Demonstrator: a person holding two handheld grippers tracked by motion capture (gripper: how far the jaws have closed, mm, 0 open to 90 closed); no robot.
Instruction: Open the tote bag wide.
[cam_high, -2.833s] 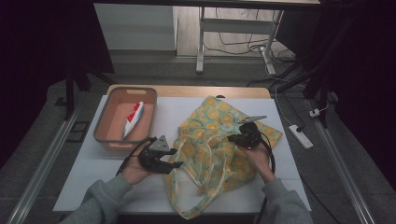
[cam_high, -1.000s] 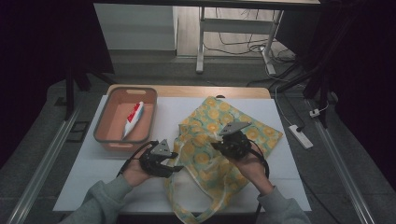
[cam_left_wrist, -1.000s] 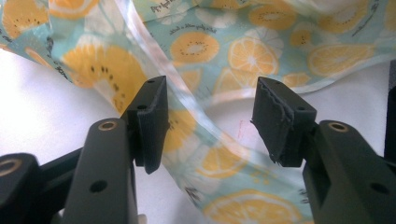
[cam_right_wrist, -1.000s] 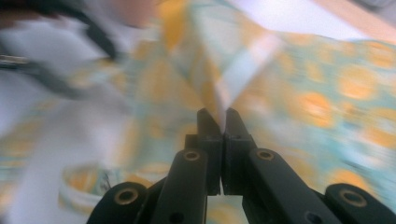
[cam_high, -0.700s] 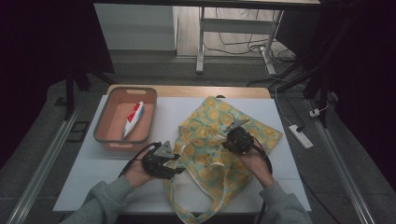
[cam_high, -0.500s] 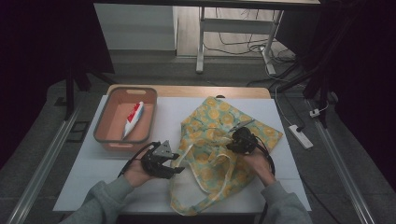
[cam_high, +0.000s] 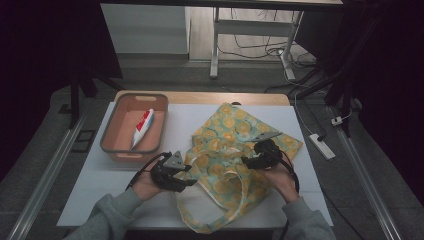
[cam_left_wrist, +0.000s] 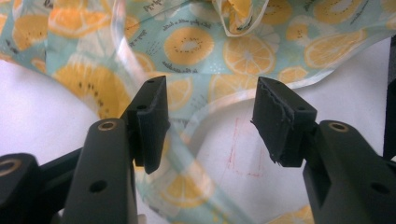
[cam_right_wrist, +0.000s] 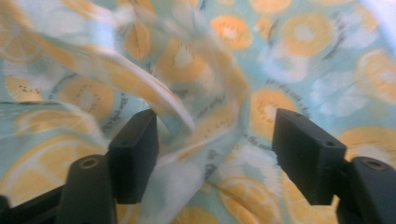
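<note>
lying crumpled across the middle and right of the white table (cam_high: 100, 185): a pale green cloth tote bag printed with orange and kiwi slices (cam_high: 235, 135), its long straps looped toward the near edge. at its left edge, just beside the fabric, the black left gripper (cam_high: 187, 175), held in a hand with a grey sleeve; seen along its own camera, left gripper (cam_left_wrist: 210, 116) jaws spread wide apart, a translucent-looking strap (cam_left_wrist: 154, 154) of the bag passing between them, against the left jaw's inner face, nothing clamped. on top of the bag toward its right half, the black right gripper (cam_high: 246, 161), grey three-cornered plate on top; in its own view, right gripper (cam_right_wrist: 215, 135) jaws also wide open, a raised fold of the printed cloth blurred between them, gripped by neither. at the far left of the table, well apart from the bag, a salmon-pink rectangular plastic basket (cam_high: 116, 150) with a white and red tube (cam_high: 141, 128) lying inside.
</note>
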